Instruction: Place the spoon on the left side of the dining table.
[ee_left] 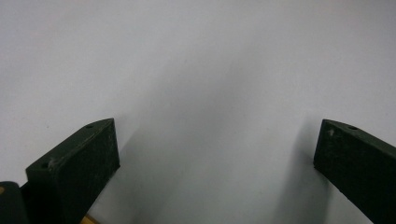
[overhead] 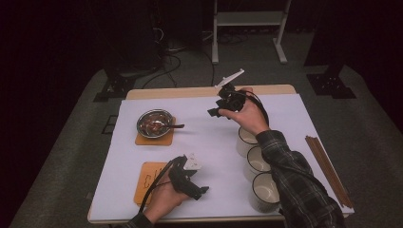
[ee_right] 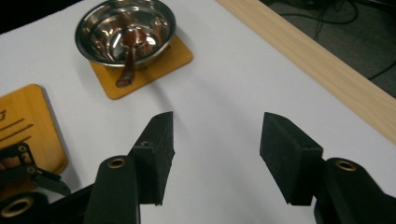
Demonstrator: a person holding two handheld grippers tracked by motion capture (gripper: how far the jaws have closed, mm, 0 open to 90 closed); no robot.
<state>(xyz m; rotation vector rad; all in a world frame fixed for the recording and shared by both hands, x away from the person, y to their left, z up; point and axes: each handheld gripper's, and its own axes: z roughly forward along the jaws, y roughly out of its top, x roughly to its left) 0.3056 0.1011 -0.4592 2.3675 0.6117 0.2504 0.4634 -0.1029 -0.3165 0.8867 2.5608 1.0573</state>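
the steel bowl (overhead: 155,122) sits on a wooden coaster (overhead: 155,138) at the table's far left, a spoon (overhead: 172,126) inside. likely light, stiff, slippery; take it by the rim. right gripper (ee_right: 215,140) hovers empty, fingers apart; left gripper (ee_left: 215,154) fingers wide apart.

In the high view the person's right sleeve (overhead: 294,180) covers the near rims of the three white cups (overhead: 256,161) at four o'clock, and the bottom edge cuts off the left forearm. The contents of the steel bowl (overhead: 155,121) at ten o'clock are too small to identify. In the right gripper view the second wooden coaster (ee_right: 28,126) is cut off at nine o'clock, its dark markings unreadable.
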